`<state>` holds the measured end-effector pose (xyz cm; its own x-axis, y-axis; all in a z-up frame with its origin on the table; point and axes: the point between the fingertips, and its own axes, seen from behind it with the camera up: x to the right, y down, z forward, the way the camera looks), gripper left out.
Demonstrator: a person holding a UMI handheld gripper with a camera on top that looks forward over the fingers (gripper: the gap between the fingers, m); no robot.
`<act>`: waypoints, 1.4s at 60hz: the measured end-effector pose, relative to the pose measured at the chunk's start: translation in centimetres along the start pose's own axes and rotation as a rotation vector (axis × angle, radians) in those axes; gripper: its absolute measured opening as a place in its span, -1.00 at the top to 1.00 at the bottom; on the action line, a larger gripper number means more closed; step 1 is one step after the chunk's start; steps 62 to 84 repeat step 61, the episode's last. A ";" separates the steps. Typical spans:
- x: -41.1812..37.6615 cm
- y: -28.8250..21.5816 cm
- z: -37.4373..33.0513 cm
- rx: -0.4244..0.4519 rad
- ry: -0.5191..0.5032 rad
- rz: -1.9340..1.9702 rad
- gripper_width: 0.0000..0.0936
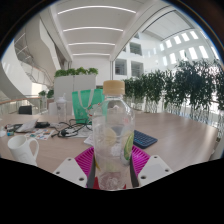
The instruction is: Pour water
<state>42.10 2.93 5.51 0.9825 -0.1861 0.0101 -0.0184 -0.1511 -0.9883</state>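
Observation:
A clear plastic water bottle (112,130) with a tan cap and a yellow-green label stands upright between my fingers. My gripper (112,165) is shut on the bottle's lower body, with the magenta pads (85,160) pressing on both sides. The bottle seems lifted above the wooden table (170,135). A white pitcher-like cup (24,149) stands on the table, off to the left of my fingers. A green translucent cup (83,103) stands further back, beyond the bottle.
Cables and small items (55,128) lie on the table's left part. A dark notebook or tablet (145,139) lies just right of the bottle. A white planter with greenery (72,83) and a row of plants (180,90) stand behind.

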 end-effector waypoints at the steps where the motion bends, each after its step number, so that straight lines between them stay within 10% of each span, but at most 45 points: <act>1: -0.1 0.0 -0.1 -0.002 -0.002 0.004 -0.09; 14: 1.4 1.1 -0.3 -0.089 0.037 0.011 -0.26; 21: -1.2 0.6 -4.8 -0.183 0.070 0.047 -0.82; 57: -15.3 -12.5 -40.6 -0.176 0.105 0.019 -0.80; 84: -15.3 -13.5 -42.3 -0.172 0.110 -0.001 -0.80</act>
